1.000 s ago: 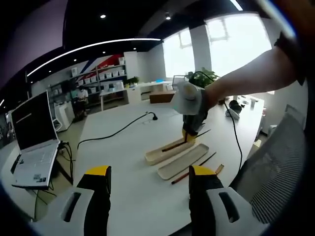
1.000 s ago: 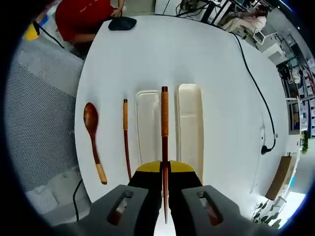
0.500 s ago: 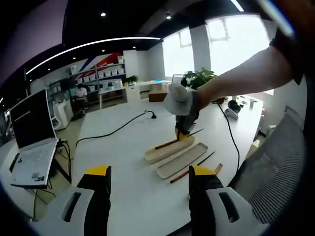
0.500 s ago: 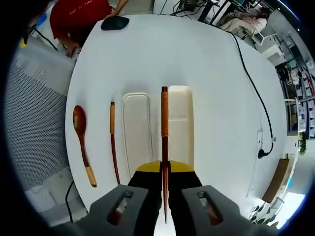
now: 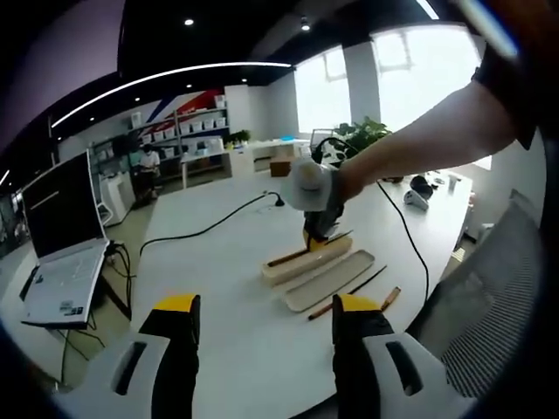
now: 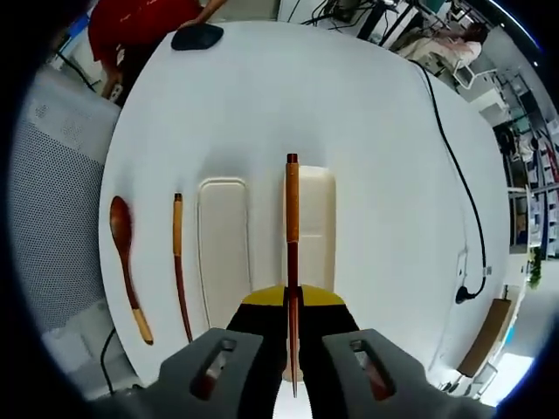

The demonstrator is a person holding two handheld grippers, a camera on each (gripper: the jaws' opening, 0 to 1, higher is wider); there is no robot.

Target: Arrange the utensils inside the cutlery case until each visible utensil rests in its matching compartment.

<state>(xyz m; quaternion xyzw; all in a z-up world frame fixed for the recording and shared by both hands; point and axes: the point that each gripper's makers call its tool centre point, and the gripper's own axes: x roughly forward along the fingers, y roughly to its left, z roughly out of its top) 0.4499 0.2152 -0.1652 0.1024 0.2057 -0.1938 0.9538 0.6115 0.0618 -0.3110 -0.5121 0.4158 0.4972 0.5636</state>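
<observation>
- While the right gripper (image 6: 293,327) clamps a chopstick (image 6: 292,227) above the case tray (image 6: 319,253), the left gripper (image 5: 262,327) stands wide open, holding nothing.
- Beside it the lid (image 6: 223,253) seems empty.
- A second chopstick (image 6: 179,262) and spoon (image 6: 124,262) lie on the table (image 6: 367,131).

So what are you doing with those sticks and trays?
A person is sorting utensils into a case. The right tool is shut on a chopstick, held over the right tray. The left tray has nothing in it. A second chopstick and a spoon lie on the table. The left tool hangs open, holding nothing.
</observation>
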